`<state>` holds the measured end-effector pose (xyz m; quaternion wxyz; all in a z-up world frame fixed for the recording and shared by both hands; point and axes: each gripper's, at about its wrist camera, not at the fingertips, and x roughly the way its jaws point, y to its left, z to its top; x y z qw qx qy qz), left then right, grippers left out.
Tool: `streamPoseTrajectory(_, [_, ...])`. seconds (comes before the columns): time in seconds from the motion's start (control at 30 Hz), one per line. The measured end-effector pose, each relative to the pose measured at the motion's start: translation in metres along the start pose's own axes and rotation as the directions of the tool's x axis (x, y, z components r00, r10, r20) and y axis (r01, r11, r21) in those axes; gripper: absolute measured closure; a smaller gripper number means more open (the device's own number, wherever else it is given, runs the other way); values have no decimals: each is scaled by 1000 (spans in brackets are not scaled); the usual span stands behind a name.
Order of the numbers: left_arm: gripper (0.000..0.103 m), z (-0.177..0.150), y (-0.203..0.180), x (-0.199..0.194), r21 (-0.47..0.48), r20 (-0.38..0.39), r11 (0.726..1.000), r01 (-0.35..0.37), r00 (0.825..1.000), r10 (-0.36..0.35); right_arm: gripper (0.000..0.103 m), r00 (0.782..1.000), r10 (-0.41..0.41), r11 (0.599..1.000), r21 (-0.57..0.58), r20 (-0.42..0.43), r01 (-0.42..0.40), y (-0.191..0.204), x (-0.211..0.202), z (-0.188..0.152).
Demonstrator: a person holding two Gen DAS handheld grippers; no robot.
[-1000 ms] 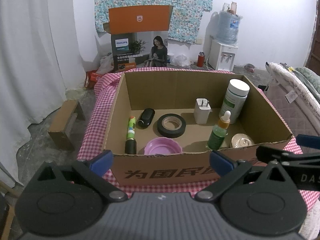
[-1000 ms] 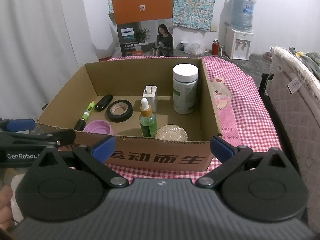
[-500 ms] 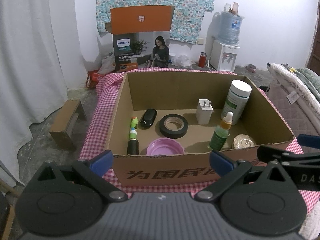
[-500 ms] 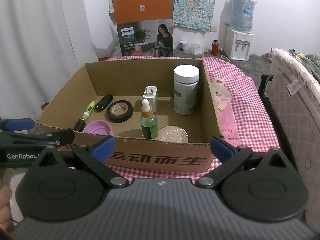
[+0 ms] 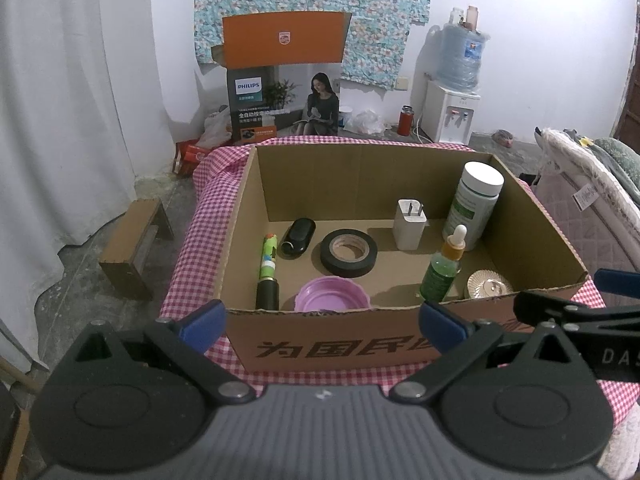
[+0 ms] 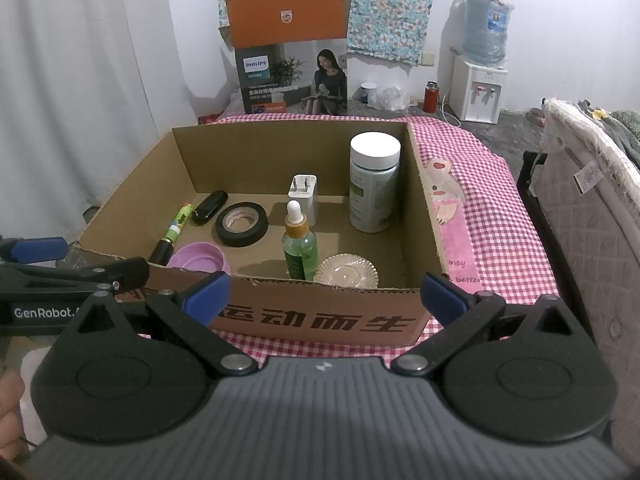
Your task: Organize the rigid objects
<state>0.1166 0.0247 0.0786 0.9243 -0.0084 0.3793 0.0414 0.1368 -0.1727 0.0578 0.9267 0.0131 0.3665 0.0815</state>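
Cardboard formed the open box (image 5: 400,350) on the checked surface (image 5: 200,232), and it held a tape roll (image 5: 349,252), a white-capped jar (image 5: 474,204), a dropper bottle (image 5: 442,270), a charger plug (image 5: 410,224), a purple lid (image 5: 332,294), a marker (image 5: 268,270) and a glass dish (image 5: 489,285). The left tool (image 5: 320,320) and right tool (image 6: 324,294) both hung just before the box's near wall, fingers spread wide and holding nothing.
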Motion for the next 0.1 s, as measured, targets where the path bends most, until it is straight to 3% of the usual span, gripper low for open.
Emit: streamPoseTrajectory(0.1, [0, 0, 0, 0, 1, 0, 1000, -1, 1000, 1, 1, 1000, -1, 1000, -2, 1, 1, 0, 0, 0])
